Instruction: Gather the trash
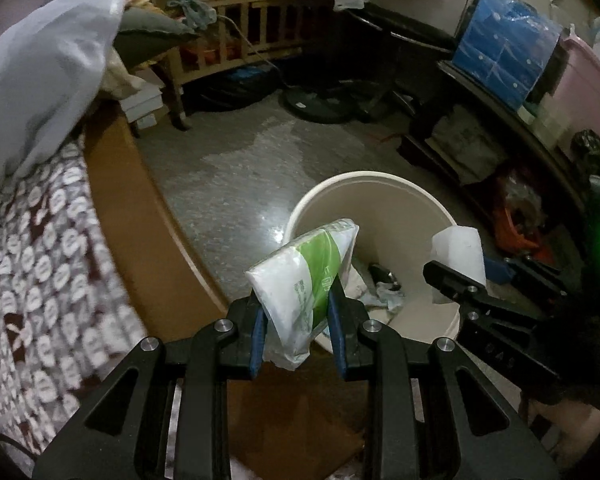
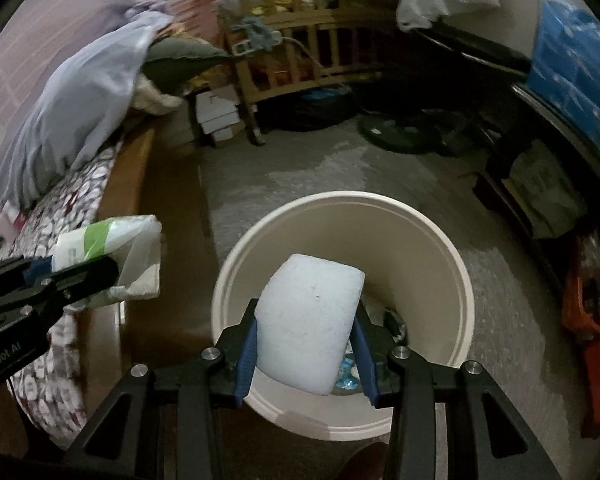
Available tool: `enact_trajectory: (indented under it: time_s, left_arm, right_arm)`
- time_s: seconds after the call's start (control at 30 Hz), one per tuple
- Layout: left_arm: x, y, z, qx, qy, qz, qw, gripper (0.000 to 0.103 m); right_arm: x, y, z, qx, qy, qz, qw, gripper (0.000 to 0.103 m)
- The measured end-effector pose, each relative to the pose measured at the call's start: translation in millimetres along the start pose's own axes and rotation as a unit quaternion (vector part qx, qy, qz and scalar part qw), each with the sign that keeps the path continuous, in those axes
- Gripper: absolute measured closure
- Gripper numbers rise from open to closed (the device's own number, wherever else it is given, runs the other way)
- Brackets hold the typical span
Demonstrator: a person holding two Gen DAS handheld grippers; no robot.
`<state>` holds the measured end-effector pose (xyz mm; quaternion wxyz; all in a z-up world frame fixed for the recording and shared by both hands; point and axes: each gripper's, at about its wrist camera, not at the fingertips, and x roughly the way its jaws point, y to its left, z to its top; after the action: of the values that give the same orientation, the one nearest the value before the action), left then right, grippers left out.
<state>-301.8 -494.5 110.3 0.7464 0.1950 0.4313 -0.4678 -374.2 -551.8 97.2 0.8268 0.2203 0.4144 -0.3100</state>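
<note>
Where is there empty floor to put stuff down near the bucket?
Bare grey floor lies beyond the round cream bucket, between the brown wooden bed frame and the dark shelf, up to the wooden crib. The shelf side is crowded. Each tool holds trash: left tool a green-and-white plastic packet, right tool a white foam block.

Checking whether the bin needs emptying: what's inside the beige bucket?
Inside the beige bucket, crumpled paper scraps, a dark object and something blue lie at the bottom. The white foam block in the right claw hides the rest.
</note>
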Motion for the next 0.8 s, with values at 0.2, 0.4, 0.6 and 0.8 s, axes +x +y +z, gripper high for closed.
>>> enact_trajectory:
  time_s: [0.2, 0.4, 0.6, 0.8]
  left_arm:
    - [18, -11, 4, 0.004, 0.009, -0.015, 0.9998, 0.075]
    - [28, -12, 4, -0.010, 0.015, -0.044, 0.9989, 0.057]
    - [26, -12, 4, -0.008, 0.001, -0.042, 0.9991, 0.044]
    - [14, -11, 1, 0.018, -0.015, 0.010, 0.9997, 0.044]
  right_arm:
    - [4, -16, -2, 0.017, 0.000, -0.004, 1.000, 0.060]
    - [8, -23, -2, 0.022, 0.003, -0.026, 0.999, 0.044]
    - [7, -29, -1, 0.037, 0.003, -0.026, 0.999, 0.041]
    - [0, -22, -2, 0.030, -0.010, -0.022, 0.999, 0.040]
